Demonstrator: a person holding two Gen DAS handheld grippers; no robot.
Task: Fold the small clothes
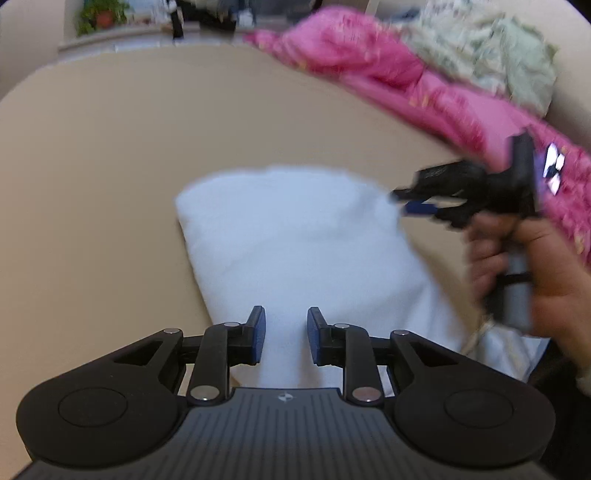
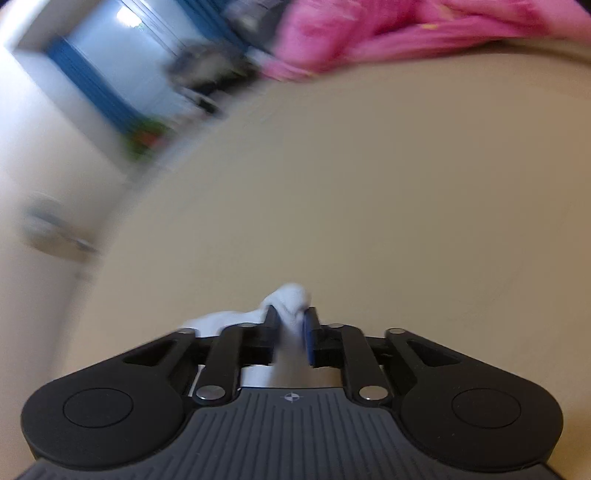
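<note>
A white garment (image 1: pixel 295 236) lies folded on the beige table (image 1: pixel 110 166) in the left wrist view. My left gripper (image 1: pixel 286 332) is open just above the garment's near edge, nothing between its pads. My right gripper (image 1: pixel 413 203) shows at the garment's right edge, held by a hand, blurred. In the right wrist view my right gripper (image 2: pixel 291 325) is shut on a bunch of the white garment (image 2: pixel 291 299), which pokes out past the fingertips.
A pink garment (image 1: pixel 388 74) and a pale green one (image 1: pixel 498 55) are heaped at the table's far right. The pink one also shows in the right wrist view (image 2: pixel 351 33). A potted plant (image 1: pixel 101 16) stands beyond the table's far left edge.
</note>
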